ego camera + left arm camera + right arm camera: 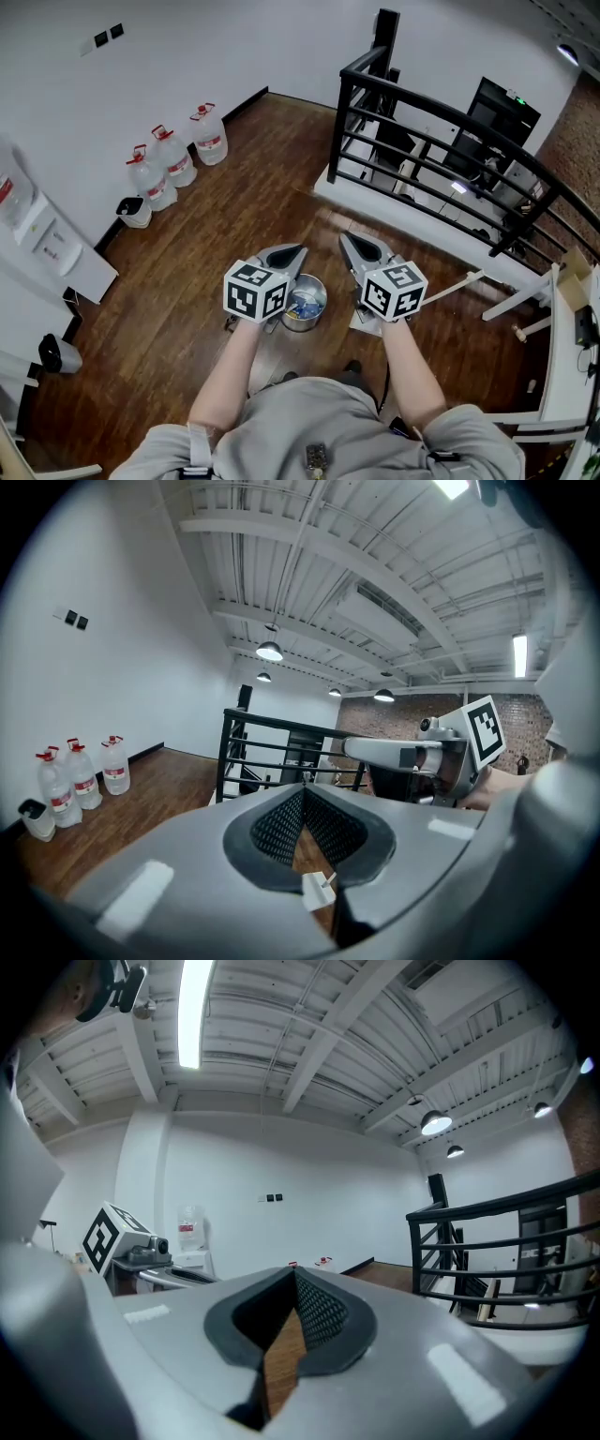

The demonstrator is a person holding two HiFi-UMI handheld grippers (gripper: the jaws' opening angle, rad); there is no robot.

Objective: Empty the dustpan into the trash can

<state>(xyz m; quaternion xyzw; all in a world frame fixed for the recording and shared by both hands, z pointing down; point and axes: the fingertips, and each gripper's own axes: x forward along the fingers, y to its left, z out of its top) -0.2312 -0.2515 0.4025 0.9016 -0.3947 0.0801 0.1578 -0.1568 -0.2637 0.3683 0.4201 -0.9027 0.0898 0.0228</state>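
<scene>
Trash can [305, 305] of bare metal stands upright on the wooden floor [187, 281], right in front of the person and between the two outstretched forearms. It is open at the top and holds crumpled blue and white bits.

Just left of the trash can and above its rim is the left gripper [298, 251]. Its marker cube hangs beside the can's left edge. The left gripper view shows its jaws together, the ribbed pads meeting at the tip with nothing caught between them.

Right of the trash can is the right gripper [345, 239], also held off the floor. Its jaws are closed tip to tip and empty, as the right gripper view shows. The two grippers point much the same way, close together but not touching.

A pale flat thing [359, 325] lies on the floor just right of the trash can, mostly hidden under the right gripper. I cannot tell whether it is the dustpan. A pale stick [457, 283] slants away from that side, further right of the can.

Beyond the trash can a black railing [422, 141] stands on a white ledge. Well to the can's left, three large water bottles [174, 156] stand in a row against the white wall [112, 94].
</scene>
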